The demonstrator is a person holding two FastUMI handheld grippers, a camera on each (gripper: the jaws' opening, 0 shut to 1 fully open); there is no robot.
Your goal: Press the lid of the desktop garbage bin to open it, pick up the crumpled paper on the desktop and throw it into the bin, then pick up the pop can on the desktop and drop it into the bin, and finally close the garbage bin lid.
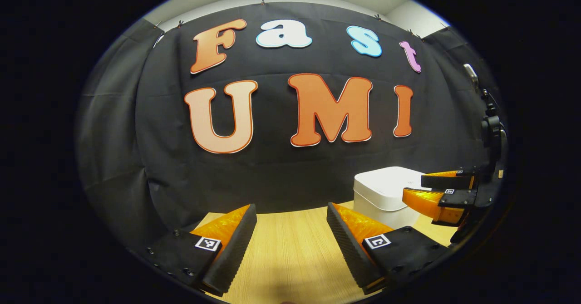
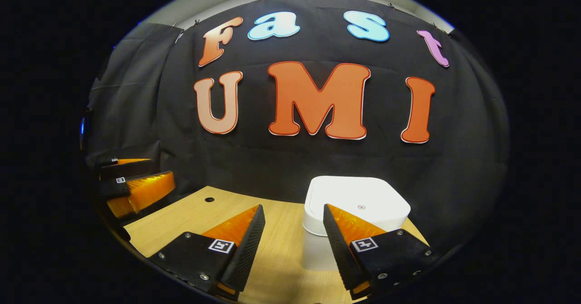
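A white garbage bin (image 2: pixel 356 208) with its lid down stands on the wooden desktop (image 2: pixel 281 258), just ahead and a little right of my right gripper (image 2: pixel 292 213), which is open with nothing between its fingers. In the left gripper view the same bin (image 1: pixel 383 193) sits at the right, and my left gripper (image 1: pixel 291 211) hangs open over bare wood. The right gripper (image 1: pixel 415 188) shows there too, held beside the bin at lid height. The left gripper (image 2: pixel 136 179) appears at the far left of the right gripper view.
The black cloth wall (image 1: pixel 290 159) closes off the back of the desk right behind the bin. A small round hole (image 2: pixel 209 199) lies in the desktop at the far left. A dark stand (image 1: pixel 492 131) rises at the right edge.
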